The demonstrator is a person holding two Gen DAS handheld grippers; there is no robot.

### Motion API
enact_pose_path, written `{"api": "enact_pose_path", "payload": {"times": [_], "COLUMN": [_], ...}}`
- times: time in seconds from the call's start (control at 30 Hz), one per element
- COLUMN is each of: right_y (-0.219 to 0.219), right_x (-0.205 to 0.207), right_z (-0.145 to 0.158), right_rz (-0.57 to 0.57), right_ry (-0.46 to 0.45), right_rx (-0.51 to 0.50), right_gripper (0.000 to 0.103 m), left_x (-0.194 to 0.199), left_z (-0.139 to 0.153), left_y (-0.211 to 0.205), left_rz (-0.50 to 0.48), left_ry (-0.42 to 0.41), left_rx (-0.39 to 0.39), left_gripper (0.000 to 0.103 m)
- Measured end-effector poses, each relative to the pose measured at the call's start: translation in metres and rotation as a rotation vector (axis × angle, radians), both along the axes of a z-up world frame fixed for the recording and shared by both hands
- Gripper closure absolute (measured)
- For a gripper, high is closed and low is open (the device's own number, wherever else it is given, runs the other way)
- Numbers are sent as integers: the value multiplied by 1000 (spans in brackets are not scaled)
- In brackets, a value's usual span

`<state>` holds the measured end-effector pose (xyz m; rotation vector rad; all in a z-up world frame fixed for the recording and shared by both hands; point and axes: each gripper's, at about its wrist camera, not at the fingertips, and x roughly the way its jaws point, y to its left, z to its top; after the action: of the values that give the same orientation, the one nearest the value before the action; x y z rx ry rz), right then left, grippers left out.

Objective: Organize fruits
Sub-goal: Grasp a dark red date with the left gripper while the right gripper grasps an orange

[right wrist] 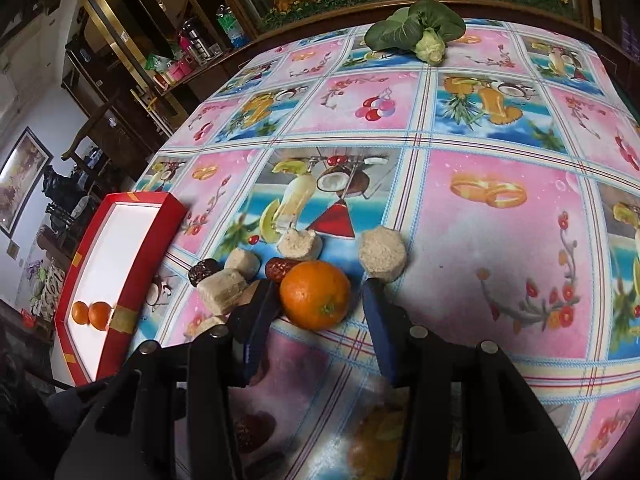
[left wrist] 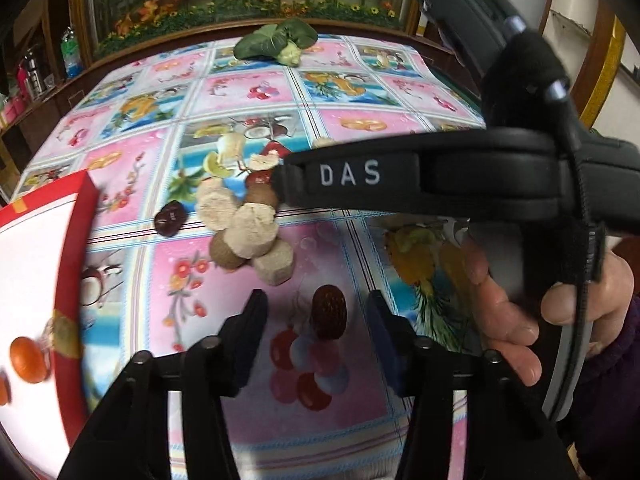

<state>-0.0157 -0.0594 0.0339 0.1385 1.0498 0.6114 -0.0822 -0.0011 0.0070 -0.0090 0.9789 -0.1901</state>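
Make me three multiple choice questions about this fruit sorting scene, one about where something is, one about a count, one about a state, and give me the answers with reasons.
1. Where does the leafy green vegetable lie?
A. in the red box
B. at the far edge of the table
C. between the right tool's fingers

2. How many oranges are in the red box?
A. none
B. two
C. five

3. What is the state of the right tool?
A. open, with an orange between its fingers
B. shut on a red date
C. shut and empty

Answers: 1 B, it sits by the far table edge, beyond the fruit pile. 2 B, two small oranges sit side by side at the box's near end. 3 A, the fingers stand apart on either side of the orange.
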Motion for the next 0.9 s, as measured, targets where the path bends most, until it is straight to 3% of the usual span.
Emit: {"api": "enact_pose_path", "payload": {"times": [0.1,0.27,0.4,0.6,0.9], "right_y": [1,0,-6,-16,-10], "right_x": [4,4,7,1,-16], "right_z": [-2,-2,-3,10,30], "right_rz": [8,27,21,-1,7], "right_ry": [8,13,63,40,-79], "right_rx": [18,21,49,77,117], "right_gripper": [65,66,66,66,66], "left_x": [1,0,3,1,-19], "left_z": [0,-1,0,4,31], "left_y": [-1,-2,6,12,44], "left_rz": [-13,-24,-6,29,128], "left_ry": [-15,-28,-24,-25,-112], "left_rx": [10,27,16,17,18], "left_gripper": [60,71,86,86,86]}}
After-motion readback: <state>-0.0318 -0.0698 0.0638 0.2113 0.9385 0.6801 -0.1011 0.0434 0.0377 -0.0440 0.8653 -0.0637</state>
